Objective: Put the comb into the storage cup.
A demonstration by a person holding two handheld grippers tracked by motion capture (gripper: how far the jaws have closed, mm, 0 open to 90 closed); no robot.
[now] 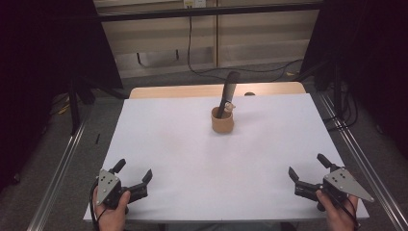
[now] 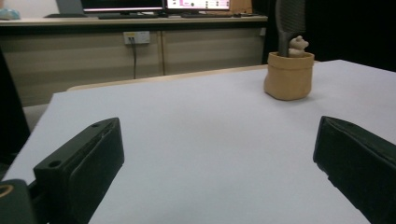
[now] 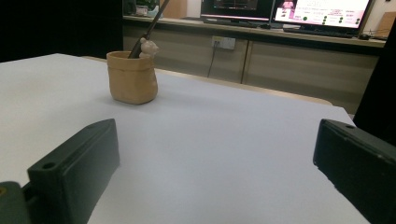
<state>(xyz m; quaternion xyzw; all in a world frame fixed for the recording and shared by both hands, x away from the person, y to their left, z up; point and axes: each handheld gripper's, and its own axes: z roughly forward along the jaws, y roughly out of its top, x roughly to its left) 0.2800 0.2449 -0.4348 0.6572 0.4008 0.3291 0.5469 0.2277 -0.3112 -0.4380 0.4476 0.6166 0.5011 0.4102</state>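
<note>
Tan cup (image 1: 222, 123) holds dark tool (image 1: 227, 94) | both grippers' jaws spread

The table (image 1: 192, 159) has a plain white top, and a strip of pale wood shows along its far edge. The pot (image 1: 222, 121) near the far middle is tan, a light brown without pattern. A dark grey, nearly black tool (image 1: 227, 94) stands in it, its handle finely ribbed in the left gripper view. A small beige figure (image 1: 230, 107) sits at the pot's rim. The left gripper (image 1: 133, 179) and right gripper (image 1: 308, 172) are black, each topped by a grey plate.
</note>
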